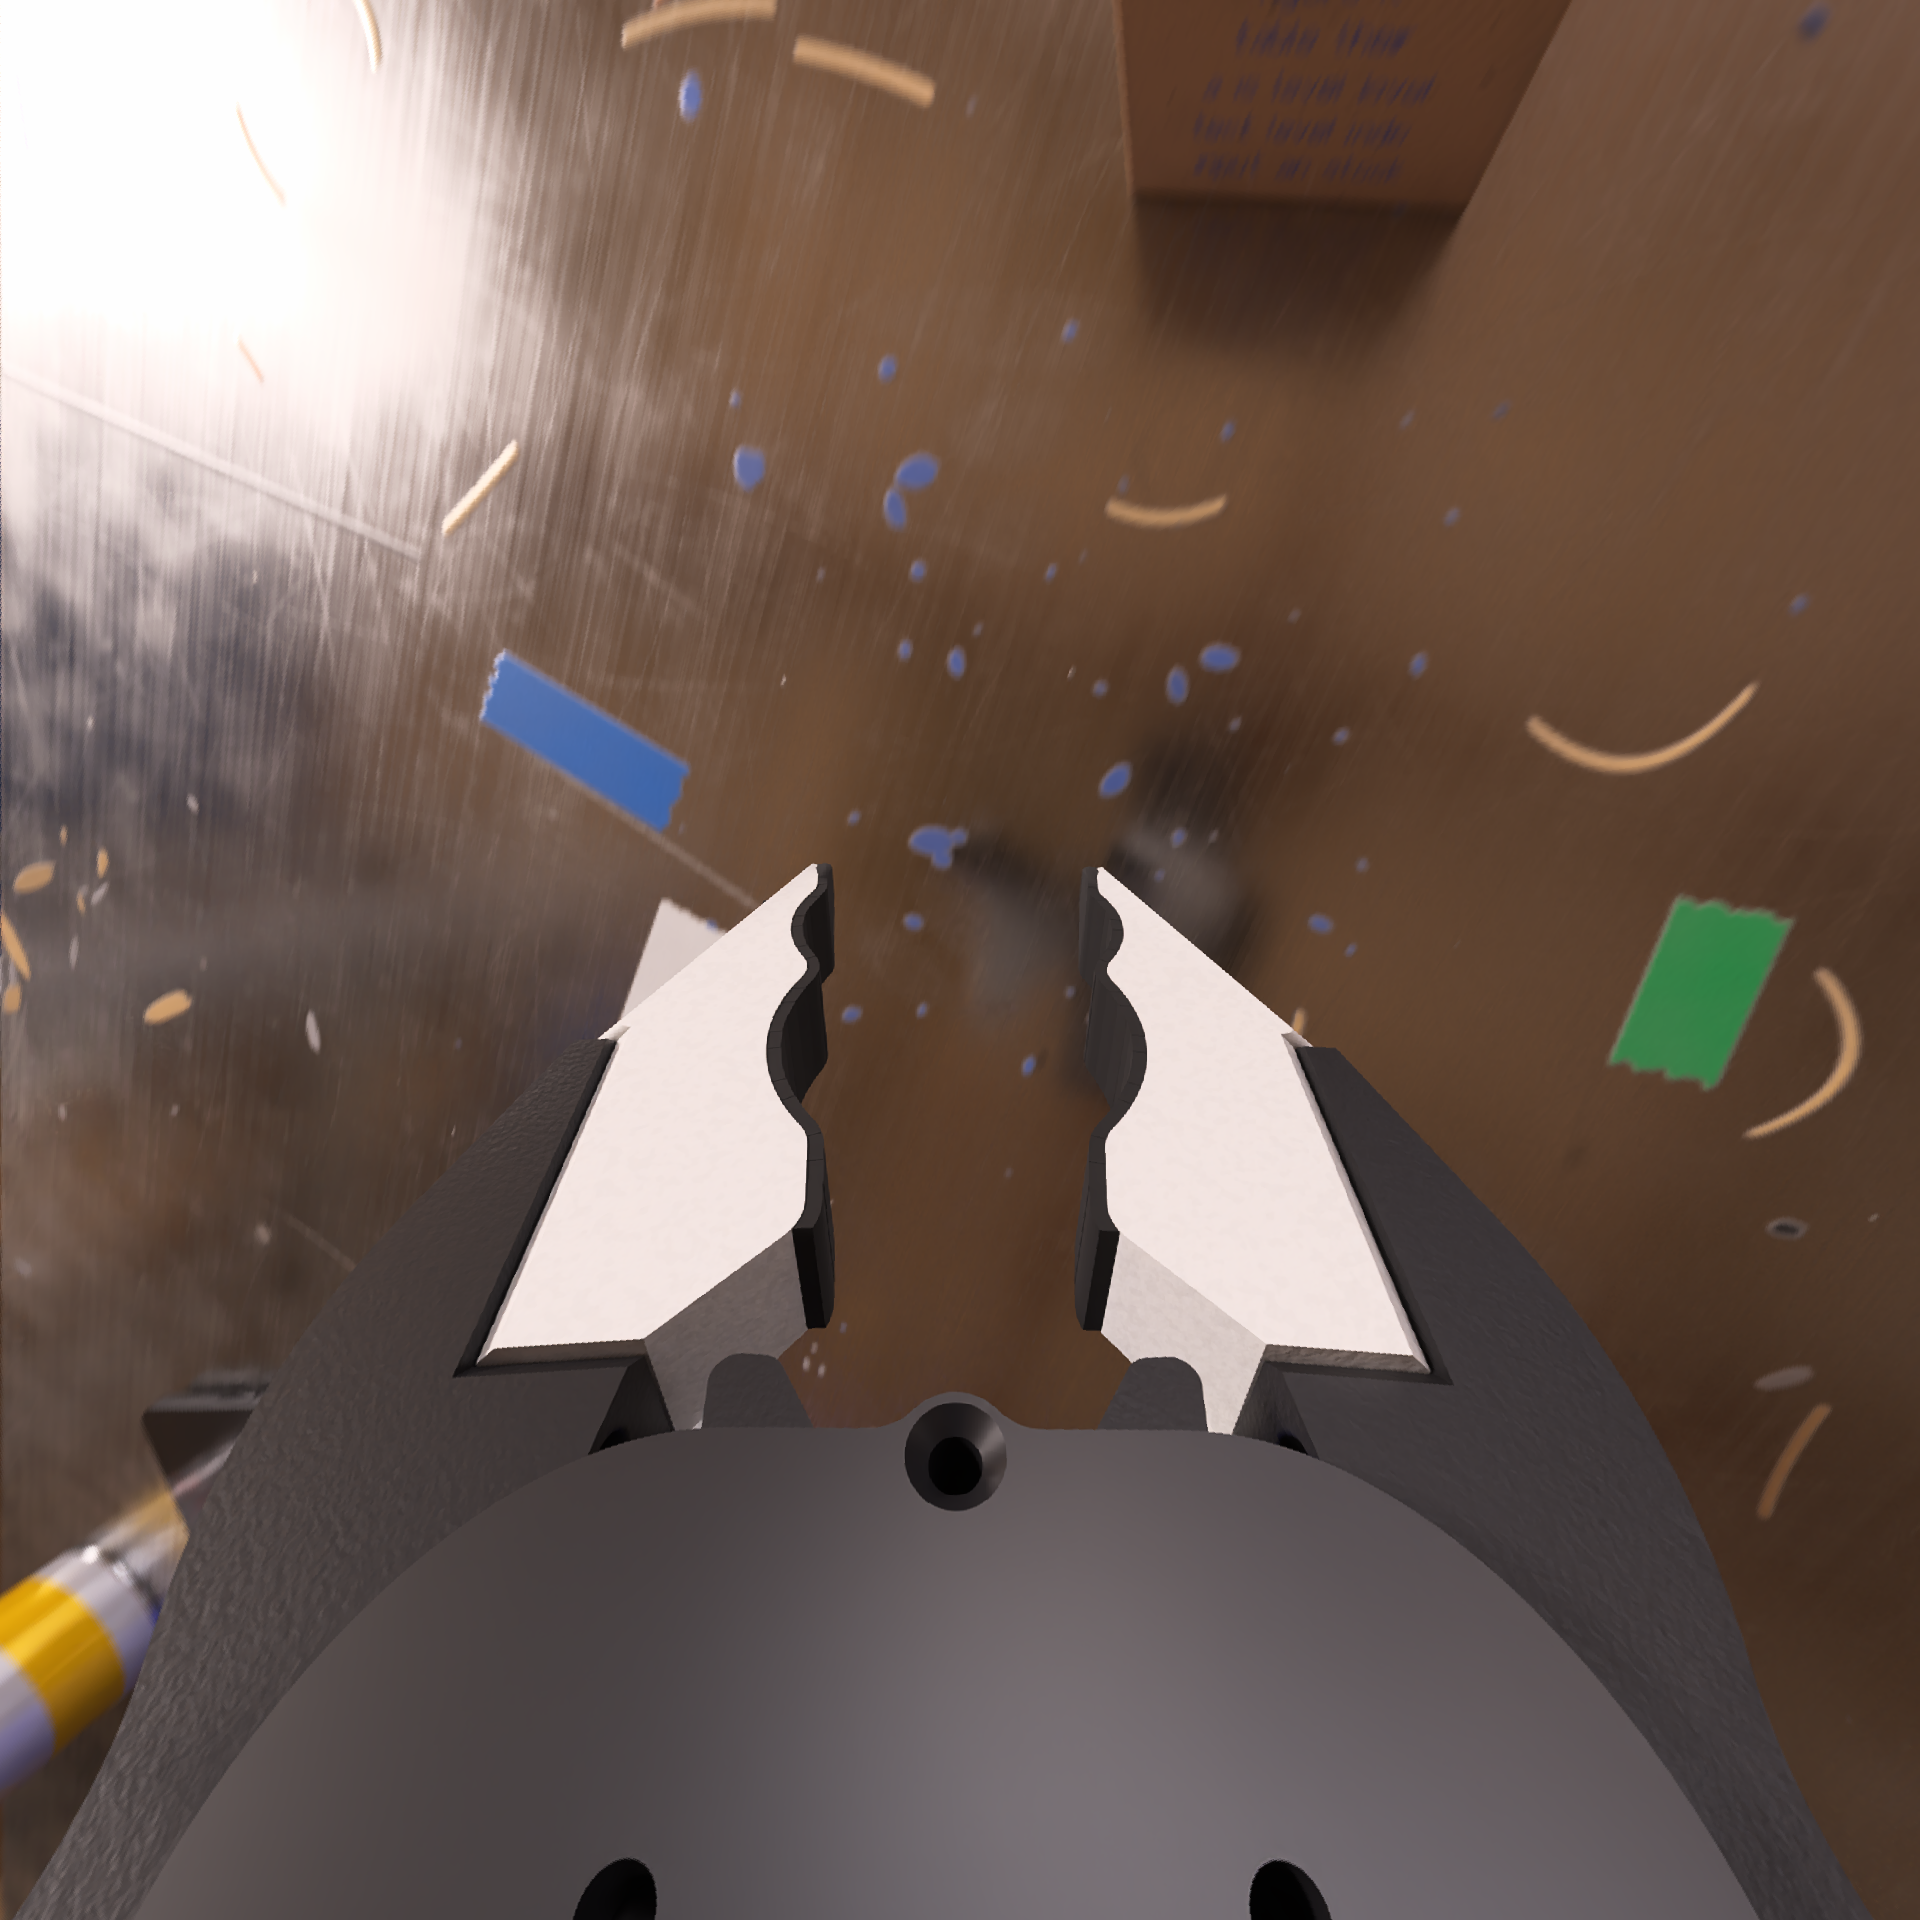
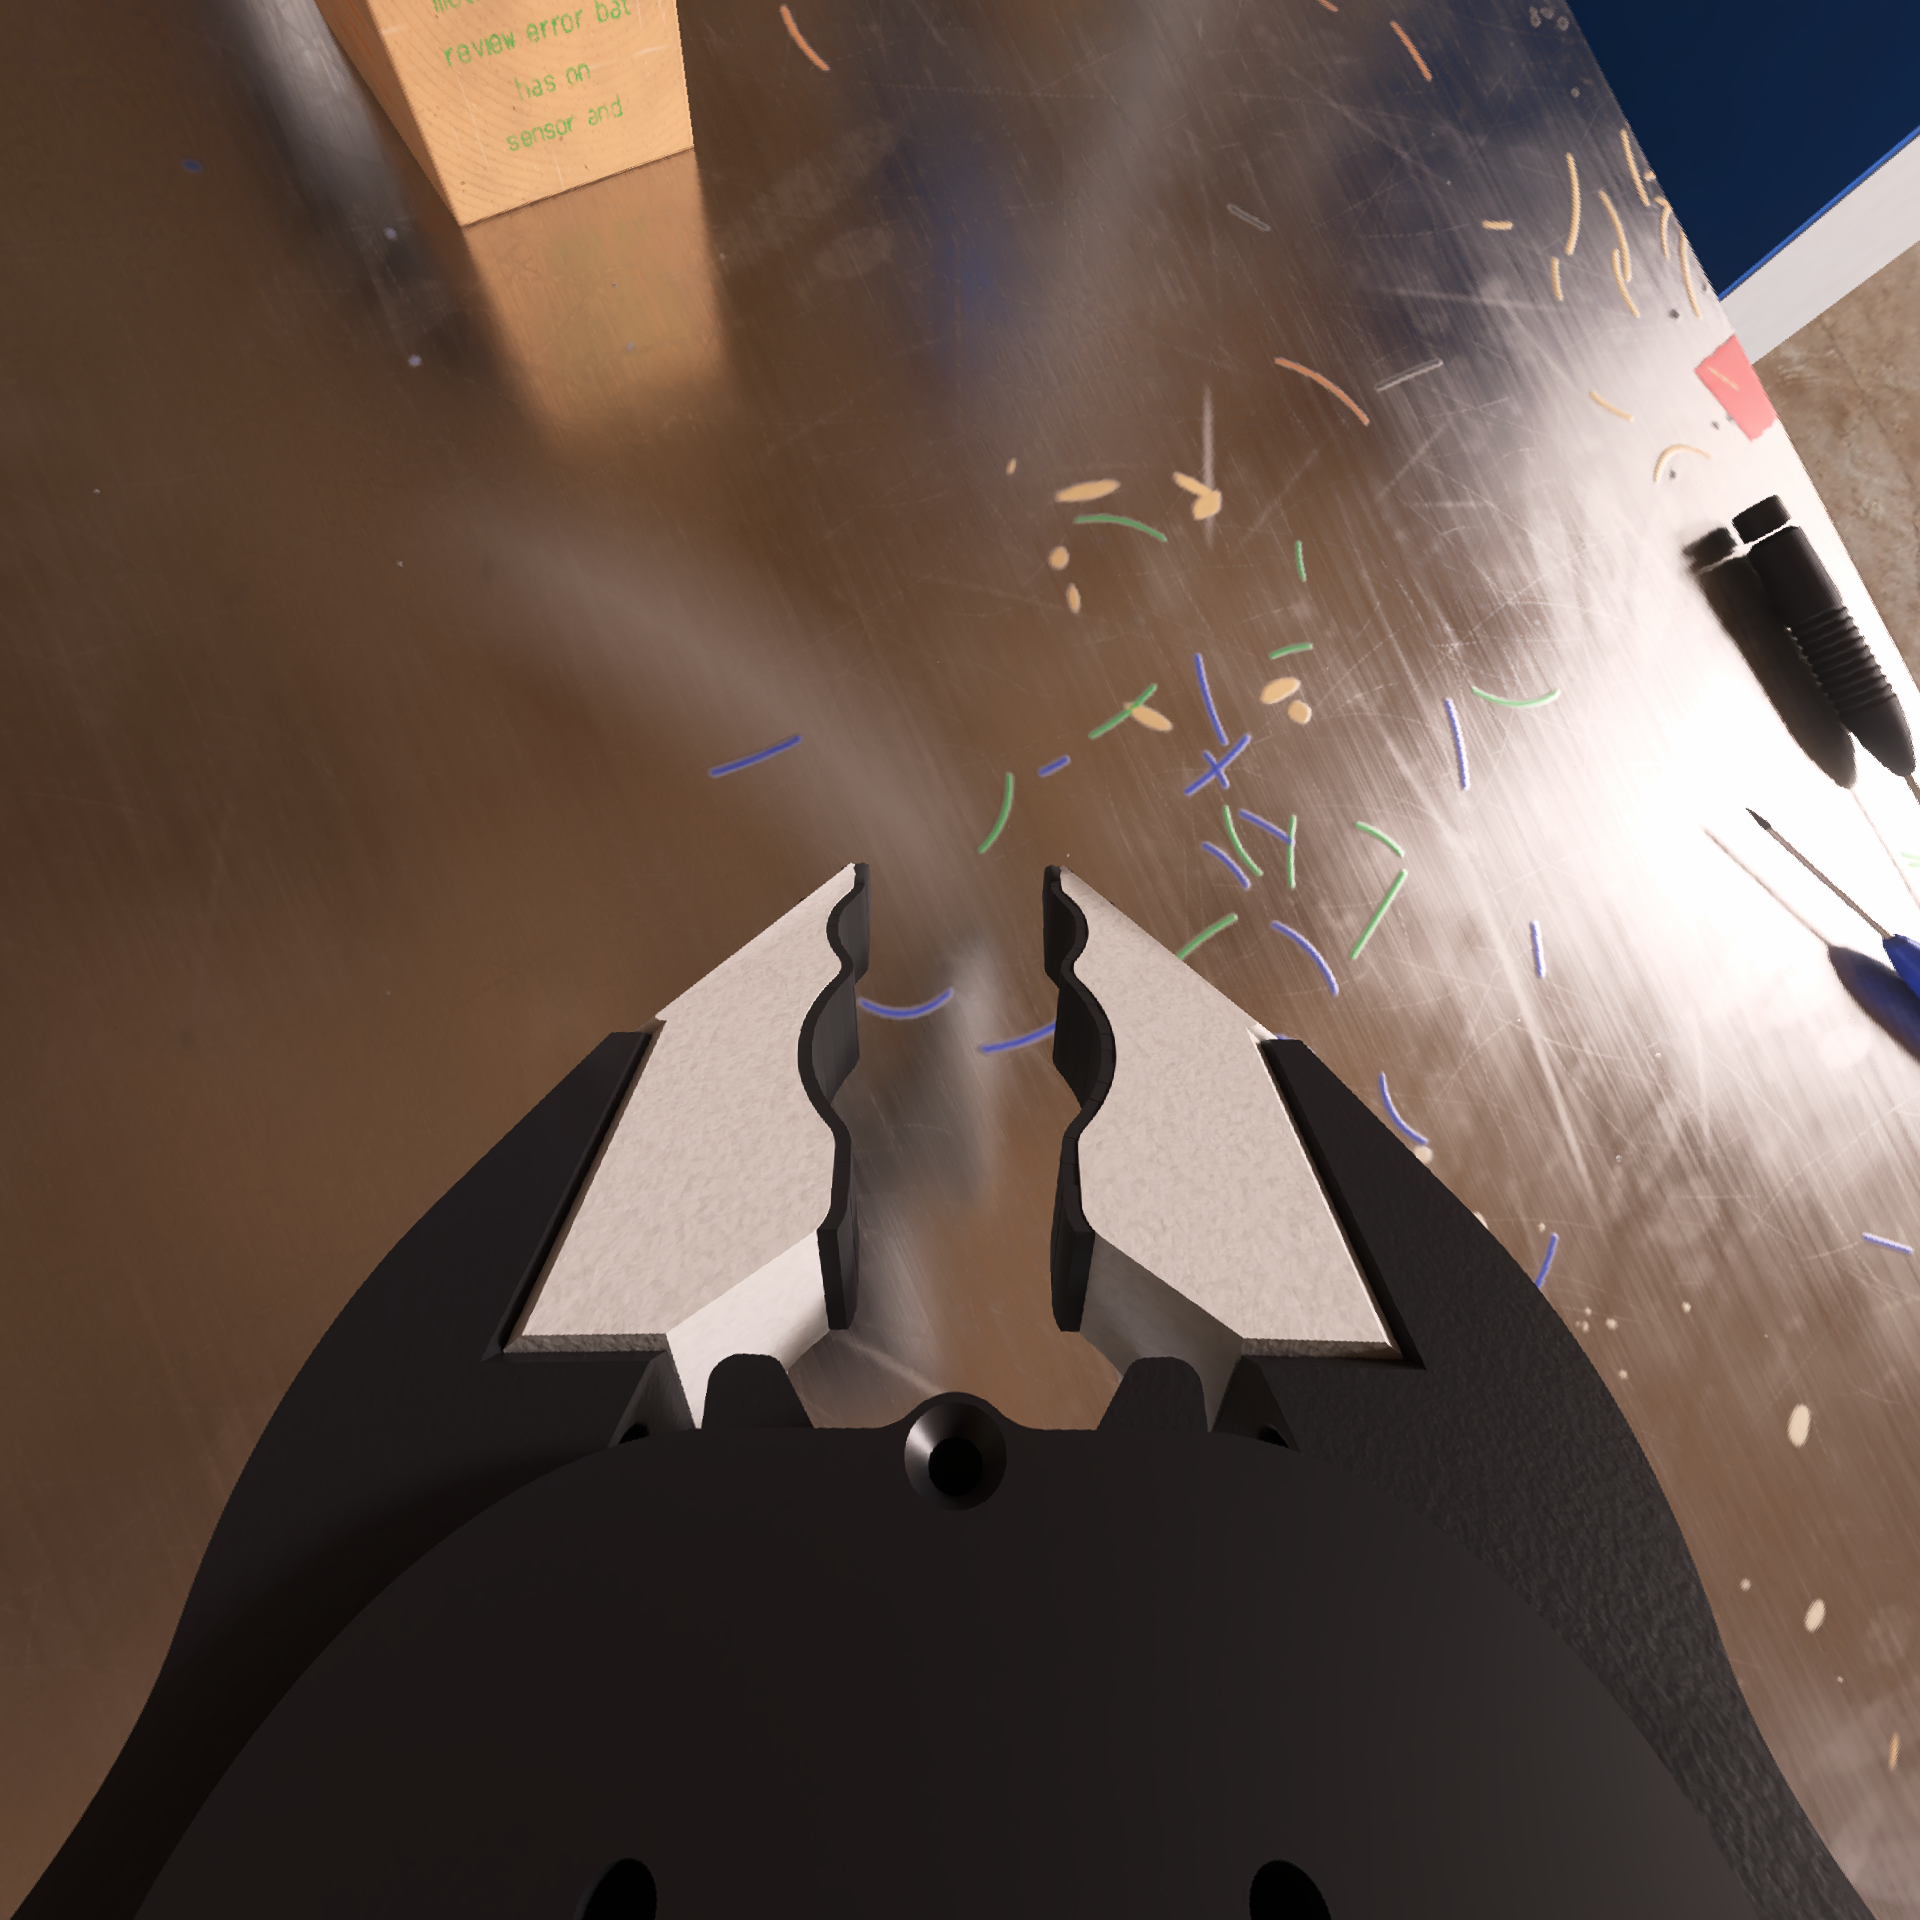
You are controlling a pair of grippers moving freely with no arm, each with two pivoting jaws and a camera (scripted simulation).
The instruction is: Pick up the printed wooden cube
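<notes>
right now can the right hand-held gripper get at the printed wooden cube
Probably yes. The right hand-held gripper is open and empty, and only bare tabletop lies between it and the printed wooden cube, ahead to its left. It must still travel forward.

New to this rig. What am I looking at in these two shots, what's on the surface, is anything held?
Each picture comes from a camera mounted on one of two hand-held-style tongs, looking forward along its two fingers.

Left wrist view: the left tongs stand open over a shiny scratched metal tabletop, with nothing between the fingers. Ahead, at the top edge, stands the printed wooden cube. Around lie a blue tape strip, a green tape strip, paint specks and shavings. A yellow-banded tool shows at lower left.

Right wrist view: the right tongs are also open and empty. The same cube sits upper left, well ahead. At right lie a black probe-like tool near the table's edge, a red tape scrap, and coloured wire clippings.

Nothing is held yet.
</notes>
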